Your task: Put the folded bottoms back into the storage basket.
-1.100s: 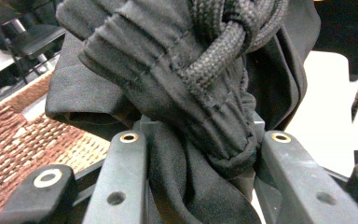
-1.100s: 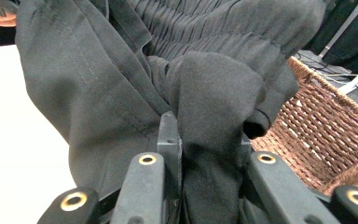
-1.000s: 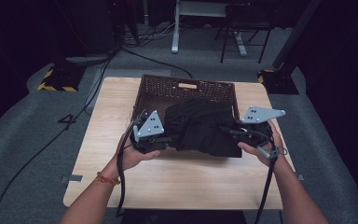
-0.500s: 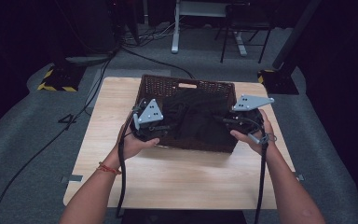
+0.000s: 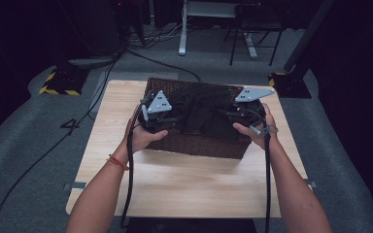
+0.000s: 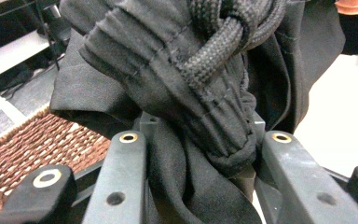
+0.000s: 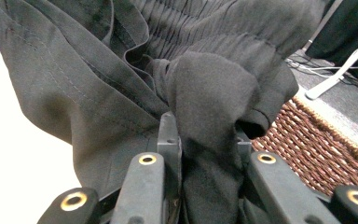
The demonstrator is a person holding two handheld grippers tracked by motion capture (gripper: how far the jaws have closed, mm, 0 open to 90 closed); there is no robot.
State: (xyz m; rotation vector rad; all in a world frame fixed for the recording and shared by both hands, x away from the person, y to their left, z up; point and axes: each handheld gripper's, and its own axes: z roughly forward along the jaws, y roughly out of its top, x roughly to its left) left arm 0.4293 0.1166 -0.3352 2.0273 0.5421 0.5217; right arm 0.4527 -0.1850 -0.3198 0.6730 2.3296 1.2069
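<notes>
We hold the black garment [image 5: 205, 116] over the wicker basket [image 5: 194, 143], left gripper [image 5: 167, 119] at nine o'clock and right gripper [image 5: 233, 115] at three, jaws clamped on cloth; no writing is readable.

You've got a black garment [image 5: 205, 116] with a black braided drawstring [image 6: 223, 46], all dark folds. Under it, a dark brown woven wicker basket [image 5: 199, 145] on your pale wood table [image 5: 184, 184]. Your black grippers carry grey plates, and there's brass at their jaw screws. Red band [image 5: 117, 162] on your left wrist.
</notes>
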